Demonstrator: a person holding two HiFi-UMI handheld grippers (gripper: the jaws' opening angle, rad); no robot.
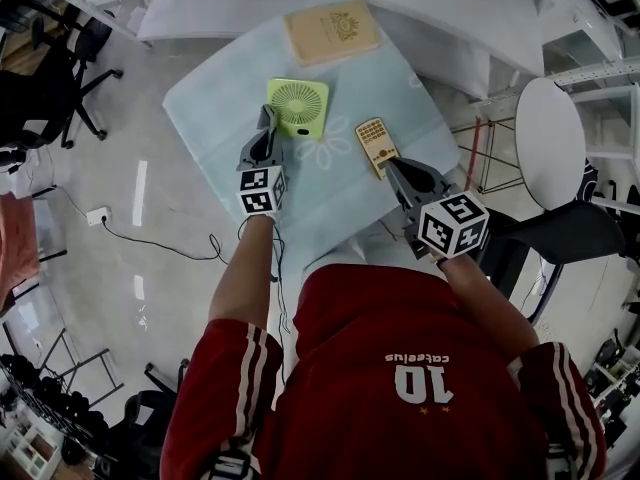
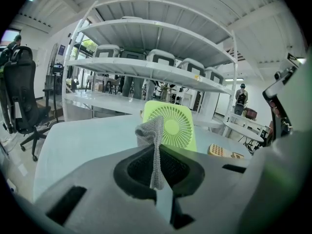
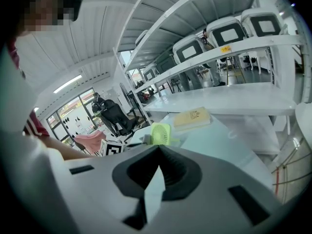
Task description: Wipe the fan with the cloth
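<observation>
A lime-green square fan point(image 1: 297, 106) stands on the pale blue table point(image 1: 215, 103). In the left gripper view the fan point(image 2: 173, 126) faces me, upright, a short way beyond the jaws. My left gripper point(image 1: 267, 120) point(image 2: 156, 147) is shut on a grey knitted cloth point(image 2: 150, 129), which sticks up from the jaw tips by the fan's left edge. Whether the cloth touches the fan I cannot tell. My right gripper point(image 1: 392, 166) point(image 3: 159, 149) is shut on nothing, near the table's front right, with the fan point(image 3: 161, 133) farther off.
A tan calculator point(image 1: 376, 146) point(image 2: 222, 151) lies right of the fan, just ahead of the right gripper. A tan book point(image 1: 331, 31) point(image 3: 192, 118) rests at the table's far side. White shelving point(image 2: 156, 67) stands behind; office chairs point(image 1: 60, 68) and a round white table point(image 1: 550, 138) flank the table.
</observation>
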